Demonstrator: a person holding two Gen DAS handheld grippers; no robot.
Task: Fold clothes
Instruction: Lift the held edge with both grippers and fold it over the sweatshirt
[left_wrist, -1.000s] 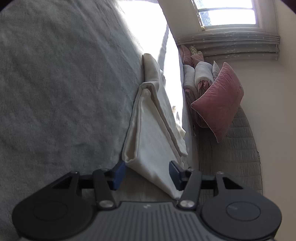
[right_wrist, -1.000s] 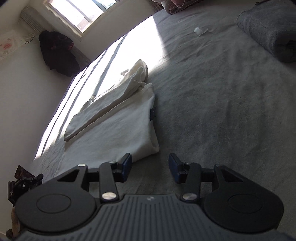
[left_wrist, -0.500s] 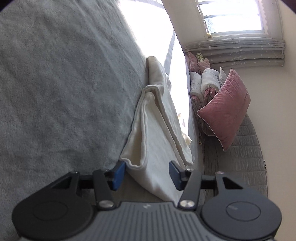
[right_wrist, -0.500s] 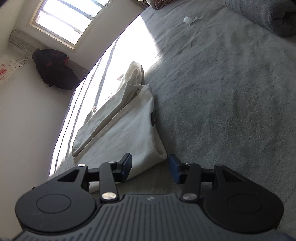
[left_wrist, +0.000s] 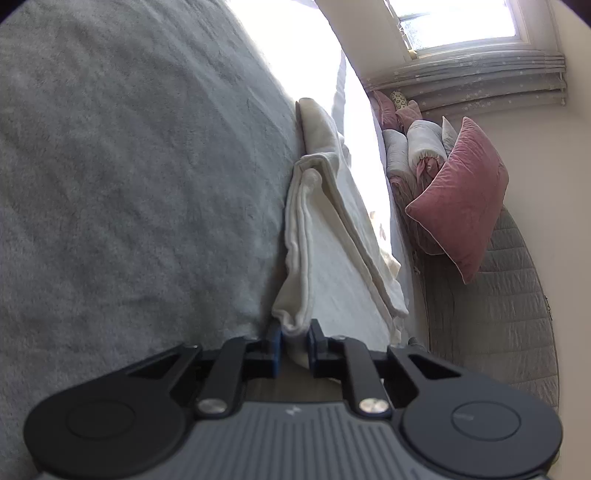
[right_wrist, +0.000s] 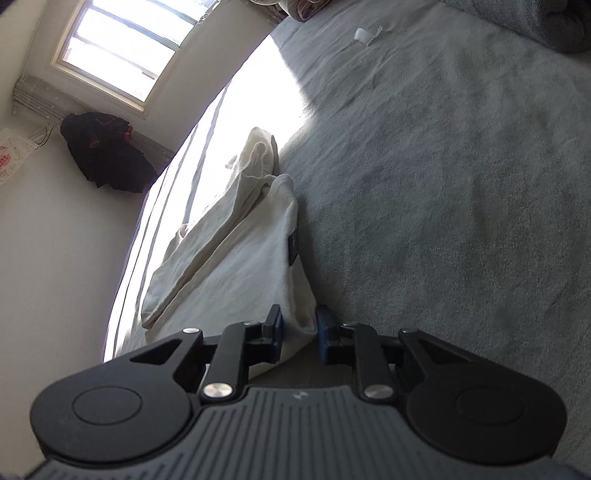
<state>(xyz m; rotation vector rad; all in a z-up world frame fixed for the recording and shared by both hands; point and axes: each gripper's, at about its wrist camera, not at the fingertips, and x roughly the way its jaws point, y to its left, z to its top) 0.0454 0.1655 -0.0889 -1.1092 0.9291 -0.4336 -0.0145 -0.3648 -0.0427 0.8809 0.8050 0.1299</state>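
Grey bed (left_wrist: 129, 184) holds one cream garment (left_wrist: 332, 266), two grippers pinching corners.

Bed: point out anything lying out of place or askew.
A small white scrap lies alone on the grey blanket, far from the cream garment. The garment's far end is bunched, not flat. Both grippers, left and right, are shut on its near corners.
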